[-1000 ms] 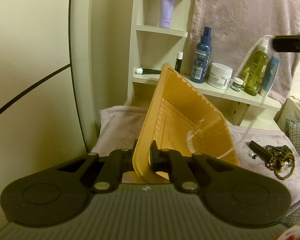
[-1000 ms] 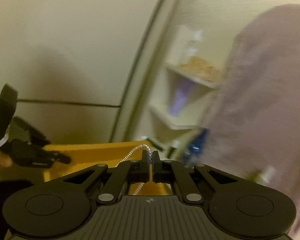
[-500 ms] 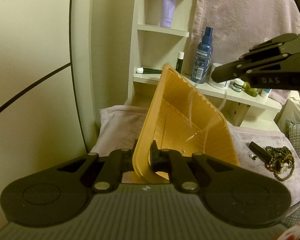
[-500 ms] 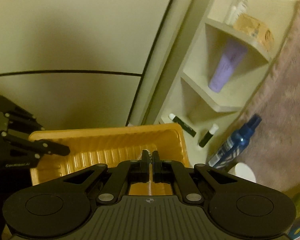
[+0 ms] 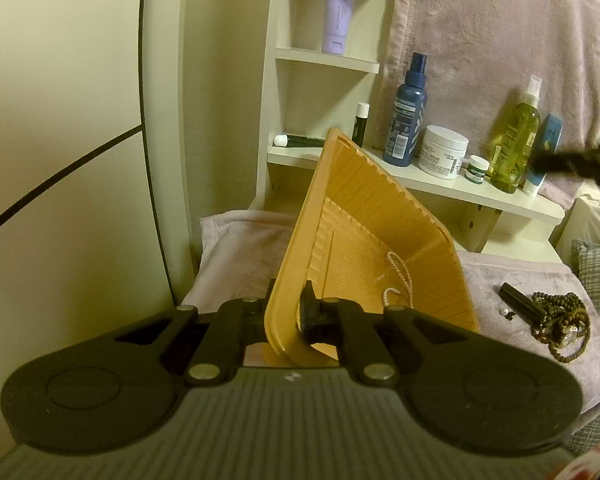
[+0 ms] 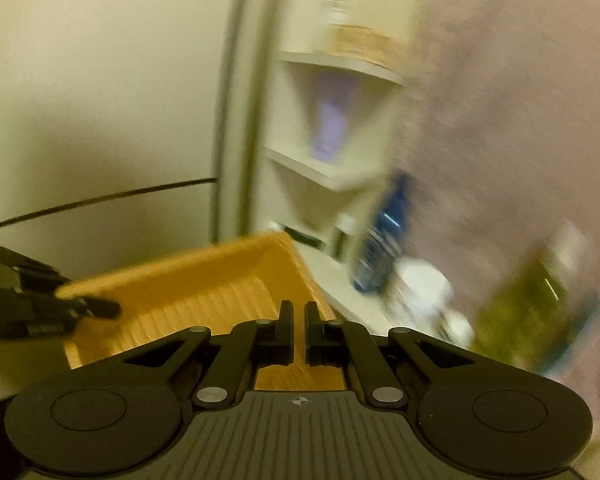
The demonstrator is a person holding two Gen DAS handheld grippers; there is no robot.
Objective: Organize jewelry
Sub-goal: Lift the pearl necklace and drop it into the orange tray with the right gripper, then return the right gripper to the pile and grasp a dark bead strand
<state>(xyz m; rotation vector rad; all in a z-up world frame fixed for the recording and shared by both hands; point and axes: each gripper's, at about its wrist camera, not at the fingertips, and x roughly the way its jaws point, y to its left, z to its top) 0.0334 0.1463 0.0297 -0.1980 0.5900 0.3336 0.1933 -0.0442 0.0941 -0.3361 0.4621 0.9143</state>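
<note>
My left gripper (image 5: 286,312) is shut on the near rim of an orange plastic tray (image 5: 364,216) and holds it tilted up off the bed. A white pearl necklace (image 5: 400,280) lies inside the tray near its low corner. My right gripper (image 6: 299,320) is slightly open and empty above the tray (image 6: 204,292); its view is blurred. It shows as a dark blur at the right edge of the left wrist view (image 5: 580,160). A pile of brown bead jewelry (image 5: 560,324) and a black tube (image 5: 520,304) lie on the pink blanket at right.
A white shelf (image 5: 440,184) behind the tray holds a blue spray bottle (image 5: 406,116), a white cream jar (image 5: 442,152), a green bottle (image 5: 514,148) and small tubes. A pink towel (image 5: 500,40) hangs above. A cream wall is at left.
My right gripper let go of the pearl necklace, which now lies in the tray, and has pulled away to the right. The left gripper and tray have not moved.
</note>
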